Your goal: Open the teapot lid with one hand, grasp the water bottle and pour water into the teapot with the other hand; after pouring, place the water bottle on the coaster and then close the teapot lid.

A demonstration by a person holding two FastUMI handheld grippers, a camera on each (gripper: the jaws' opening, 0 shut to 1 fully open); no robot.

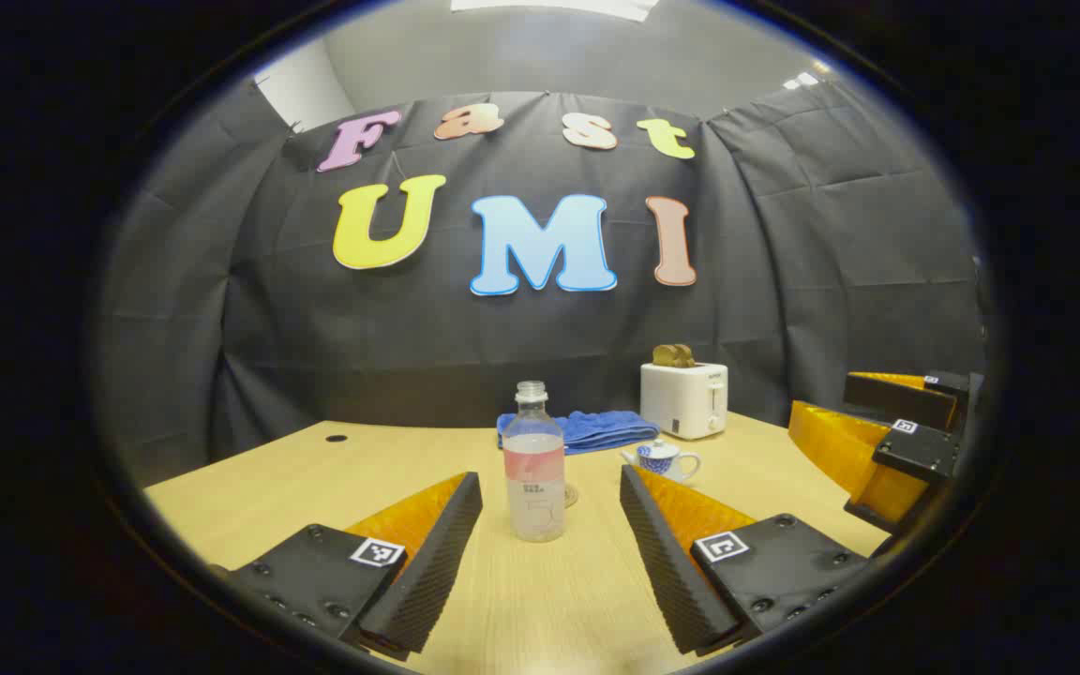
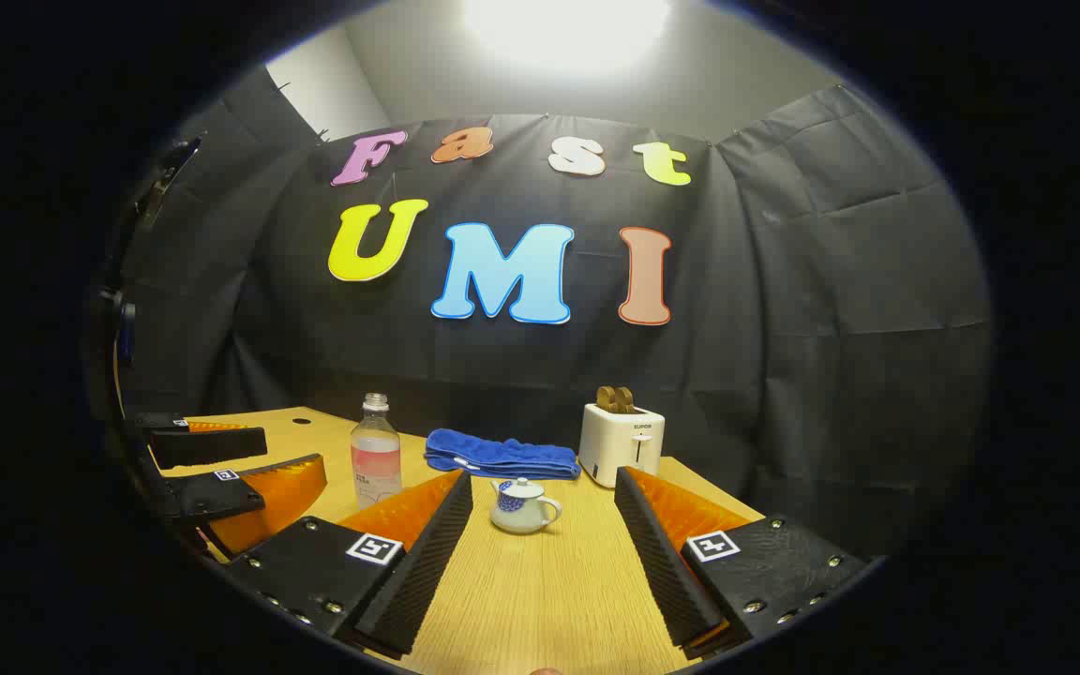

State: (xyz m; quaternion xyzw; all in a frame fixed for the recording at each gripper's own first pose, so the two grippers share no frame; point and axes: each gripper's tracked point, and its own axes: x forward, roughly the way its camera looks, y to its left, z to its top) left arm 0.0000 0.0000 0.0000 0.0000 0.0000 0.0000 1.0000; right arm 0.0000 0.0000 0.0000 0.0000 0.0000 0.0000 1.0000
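Note:
A clear water bottle (image 1: 534,464) with a pink label and no cap stands upright on the wooden table (image 1: 315,487). It is just ahead of my left gripper (image 1: 549,562), which is open, the bottle lined up with the gap between the fingers. A small round coaster (image 1: 571,494) peeks out behind the bottle's right side. The white teapot (image 2: 523,506) with blue pattern sits lid on, ahead of my open right gripper (image 2: 545,562). From the right gripper view, the bottle (image 2: 376,455) and left gripper (image 2: 221,469) are at left. The teapot (image 1: 664,459) and right gripper (image 1: 887,431) lie right of the bottle.
A folded blue towel (image 1: 587,428) lies at the back of the table, and a white toaster (image 1: 685,398) holding bread stands to its right. The towel (image 2: 501,455) and toaster (image 2: 622,441) sit behind the teapot. A small hole (image 1: 337,438) marks the table's back left.

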